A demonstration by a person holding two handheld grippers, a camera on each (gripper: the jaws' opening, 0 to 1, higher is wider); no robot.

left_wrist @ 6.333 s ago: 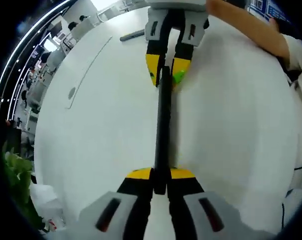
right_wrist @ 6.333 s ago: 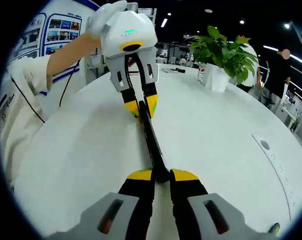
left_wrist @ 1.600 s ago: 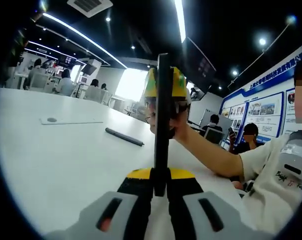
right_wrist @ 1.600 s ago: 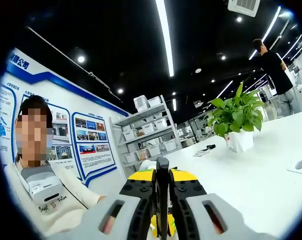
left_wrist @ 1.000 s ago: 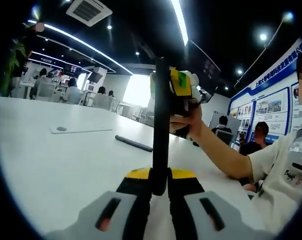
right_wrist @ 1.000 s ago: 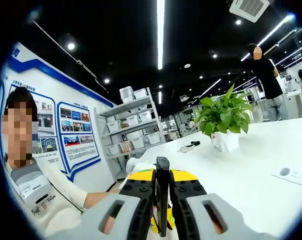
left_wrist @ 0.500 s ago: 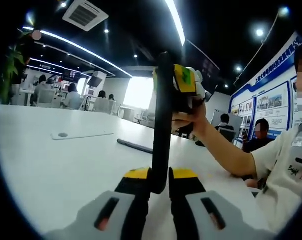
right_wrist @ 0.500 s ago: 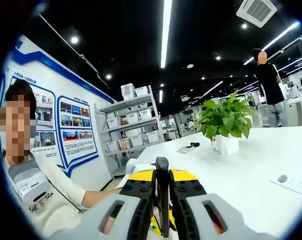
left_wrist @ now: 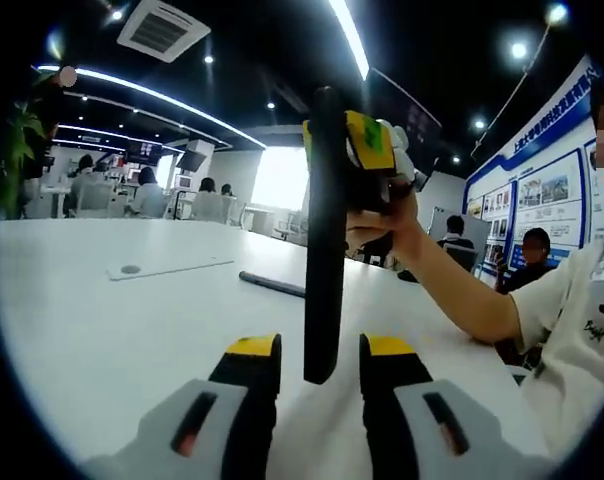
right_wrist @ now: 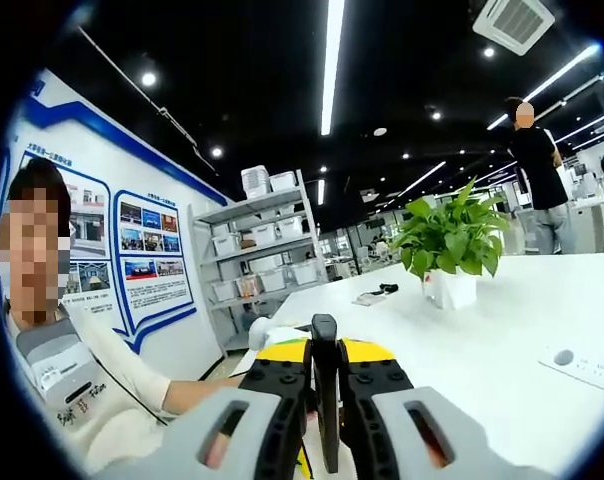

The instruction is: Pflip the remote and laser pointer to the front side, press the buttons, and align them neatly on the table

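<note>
Desk: white, extends ahead of both grippers. Remote: upright on edge between left gripper jaws, which stand parted, clear of it. Right gripper jaws clamp its far end. Pointer: flat on desk, beyond left jaws.

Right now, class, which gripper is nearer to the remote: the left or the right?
Right. The right gripper is shut on the remote, gripping its far end. The left gripper is open, one jaw on each side of the remote's near end, not touching.
</note>
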